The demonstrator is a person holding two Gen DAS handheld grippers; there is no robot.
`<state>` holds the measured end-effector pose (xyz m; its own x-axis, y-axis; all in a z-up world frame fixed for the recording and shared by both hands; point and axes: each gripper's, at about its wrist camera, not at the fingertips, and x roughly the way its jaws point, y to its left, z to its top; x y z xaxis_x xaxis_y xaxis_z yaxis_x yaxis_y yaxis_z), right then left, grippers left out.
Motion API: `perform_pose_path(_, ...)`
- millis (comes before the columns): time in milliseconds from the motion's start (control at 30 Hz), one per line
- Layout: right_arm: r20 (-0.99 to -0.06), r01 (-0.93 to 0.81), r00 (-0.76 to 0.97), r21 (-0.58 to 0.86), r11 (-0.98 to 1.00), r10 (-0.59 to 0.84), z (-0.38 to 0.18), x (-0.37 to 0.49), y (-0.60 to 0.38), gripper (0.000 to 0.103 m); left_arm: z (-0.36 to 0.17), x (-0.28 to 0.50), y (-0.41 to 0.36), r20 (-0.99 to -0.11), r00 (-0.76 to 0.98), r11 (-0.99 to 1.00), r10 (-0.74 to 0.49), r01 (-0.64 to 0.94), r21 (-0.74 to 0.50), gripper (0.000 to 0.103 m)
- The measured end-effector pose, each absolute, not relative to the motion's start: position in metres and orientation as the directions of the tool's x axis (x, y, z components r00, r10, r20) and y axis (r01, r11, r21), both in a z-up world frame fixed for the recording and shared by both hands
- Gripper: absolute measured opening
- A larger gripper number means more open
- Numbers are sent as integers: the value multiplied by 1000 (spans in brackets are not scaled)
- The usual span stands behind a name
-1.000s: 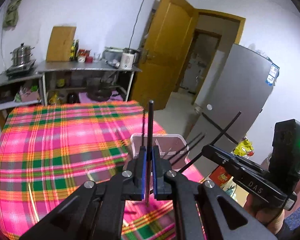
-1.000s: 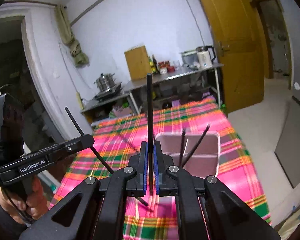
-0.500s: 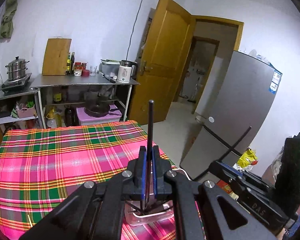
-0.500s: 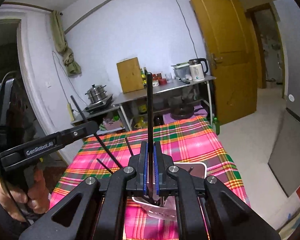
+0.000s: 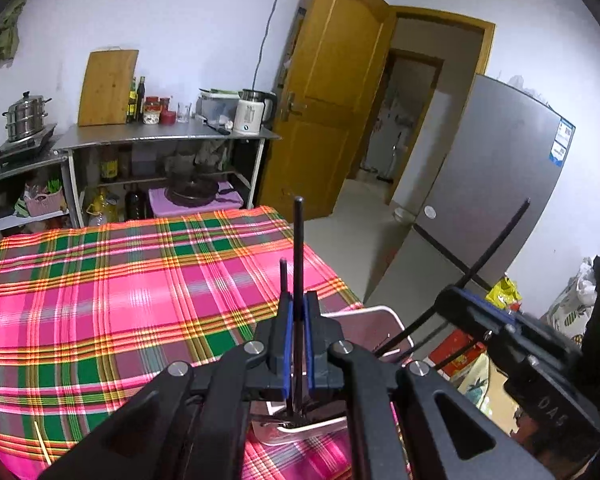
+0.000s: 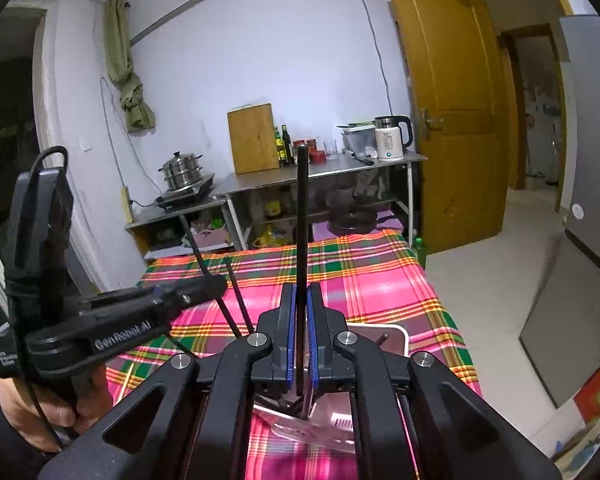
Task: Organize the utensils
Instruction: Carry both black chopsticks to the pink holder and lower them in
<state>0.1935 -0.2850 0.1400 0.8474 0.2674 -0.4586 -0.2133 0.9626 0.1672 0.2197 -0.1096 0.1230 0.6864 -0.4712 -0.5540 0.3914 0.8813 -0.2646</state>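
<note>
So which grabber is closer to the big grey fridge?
Right. The right gripper sits between the left gripper and the fridge; the left one is farther off, above the tablecloth.

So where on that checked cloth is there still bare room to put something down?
The plaid cloth is bare across its whole middle and far end, towards the metal shelves. It is crowded at the near corner, where the clear container holds black chopsticks and both claws, left and right, each grip one.
</note>
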Motion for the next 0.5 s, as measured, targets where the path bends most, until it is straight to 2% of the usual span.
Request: perform_pose_path(500,-489,-208,837,133,969,246,140,196,-285,6,116,215,-112,-571,670,879,-474,404,-255,6)
